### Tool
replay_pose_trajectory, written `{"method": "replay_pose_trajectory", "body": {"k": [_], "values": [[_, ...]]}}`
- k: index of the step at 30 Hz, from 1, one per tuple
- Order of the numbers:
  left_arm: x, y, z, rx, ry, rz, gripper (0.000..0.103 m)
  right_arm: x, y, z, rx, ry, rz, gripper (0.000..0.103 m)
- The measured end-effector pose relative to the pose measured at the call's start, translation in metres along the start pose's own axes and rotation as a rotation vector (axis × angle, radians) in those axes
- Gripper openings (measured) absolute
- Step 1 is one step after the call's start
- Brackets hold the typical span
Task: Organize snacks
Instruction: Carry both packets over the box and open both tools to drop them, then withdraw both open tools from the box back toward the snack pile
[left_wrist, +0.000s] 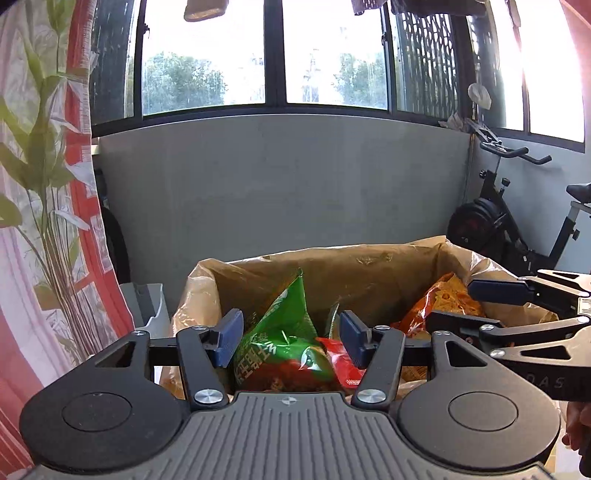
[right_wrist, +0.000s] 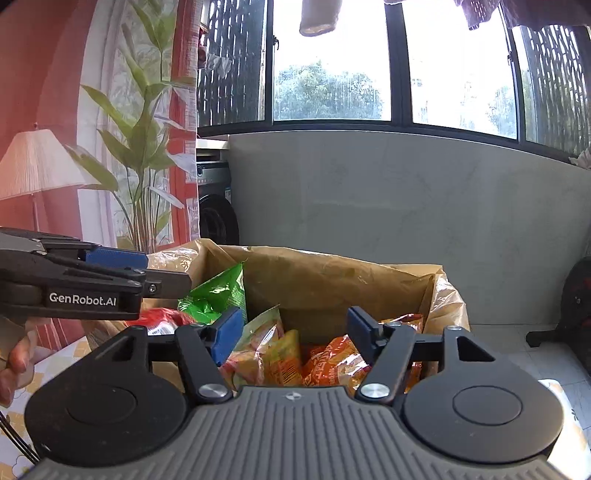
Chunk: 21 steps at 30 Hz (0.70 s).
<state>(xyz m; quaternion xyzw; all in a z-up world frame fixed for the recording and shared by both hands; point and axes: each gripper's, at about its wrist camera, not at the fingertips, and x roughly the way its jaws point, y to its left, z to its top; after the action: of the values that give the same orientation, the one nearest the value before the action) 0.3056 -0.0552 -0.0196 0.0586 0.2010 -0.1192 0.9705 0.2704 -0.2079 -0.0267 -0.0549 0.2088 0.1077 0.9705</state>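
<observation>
A cardboard box (left_wrist: 369, 266) lined with a crinkled translucent plastic bag (right_wrist: 448, 299) holds the snacks. The left gripper (left_wrist: 291, 338) hovers at the box's near rim with its blue-padded fingers (left_wrist: 231, 332) spread wide; a green snack bag (left_wrist: 284, 325) stands tilted upright between them, though neither pad presses on it. Just beside it, toward the box's right, lies a red packet (left_wrist: 341, 363), and an orange chip bag (left_wrist: 439, 299) leans in the far right corner. The right gripper (right_wrist: 293, 334) is also spread, held over the right part of the box above a pile of orange and yellow snack bags (right_wrist: 328, 363) and a pale pink-and-yellow bag (right_wrist: 258, 338); nothing is pinched between its fingers. In the right wrist view the left gripper reaches in from the left over the box's left edge, with the green bag and the red packet below it. Behind the box stand a grey wall (left_wrist: 280, 177) and tall windows (left_wrist: 332, 55); an exercise bike (left_wrist: 502, 214) is to the right, a red-and-white leaf-printed curtain (left_wrist: 48, 206) to the left, with a washing machine (right_wrist: 214, 199) and a lamp (right_wrist: 35, 166) beyond it.
</observation>
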Motion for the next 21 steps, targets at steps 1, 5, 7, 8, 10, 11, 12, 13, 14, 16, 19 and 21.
{"method": "replay_pose_trajectory", "body": {"k": [1, 5, 7, 8, 10, 11, 12, 13, 14, 16, 19, 21], "values": [[0.0, 0.007, -0.002, -0.014, 0.003, 0.001, 0.06, -0.002, -0.001, 0.0, 0.008, -0.004, 0.002, 0.065], [-0.013, 0.02, -0.008, -0.05, 0.011, 0.006, 0.06, -0.016, -0.001, -0.003, 0.027, -0.018, 0.003, 0.065], [-0.025, 0.023, -0.012, -0.055, 0.002, 0.009, 0.061, -0.024, 0.0, -0.004, 0.033, -0.021, 0.004, 0.065], [-0.031, 0.024, -0.014, -0.058, -0.007, 0.008, 0.061, -0.028, 0.0, -0.006, 0.035, -0.023, 0.006, 0.065], [-0.043, 0.026, -0.017, -0.076, -0.021, 0.008, 0.062, -0.038, 0.002, -0.008, 0.036, -0.026, 0.008, 0.065], [-0.049, 0.028, -0.019, -0.089, -0.021, 0.012, 0.062, -0.042, 0.002, -0.009, 0.038, -0.028, 0.006, 0.065], [-0.053, 0.028, -0.021, -0.101, -0.02, 0.014, 0.062, -0.047, 0.003, -0.01, 0.04, -0.031, 0.007, 0.065], [-0.058, 0.029, -0.024, -0.112, -0.019, 0.012, 0.062, -0.053, 0.003, -0.012, 0.044, -0.034, 0.007, 0.065], [-0.063, 0.031, -0.027, -0.119, -0.019, 0.008, 0.062, -0.059, 0.003, -0.014, 0.046, -0.037, 0.004, 0.065], [-0.072, 0.033, -0.034, -0.125, -0.018, 0.007, 0.062, -0.069, 0.003, -0.017, 0.053, -0.038, -0.005, 0.065], [-0.08, 0.032, -0.043, -0.115, -0.006, 0.011, 0.062, -0.083, 0.003, -0.023, 0.06, -0.037, -0.009, 0.065], [-0.086, 0.032, -0.049, -0.11, -0.004, 0.016, 0.063, -0.092, 0.004, -0.028, 0.055, -0.042, -0.013, 0.065]]}}
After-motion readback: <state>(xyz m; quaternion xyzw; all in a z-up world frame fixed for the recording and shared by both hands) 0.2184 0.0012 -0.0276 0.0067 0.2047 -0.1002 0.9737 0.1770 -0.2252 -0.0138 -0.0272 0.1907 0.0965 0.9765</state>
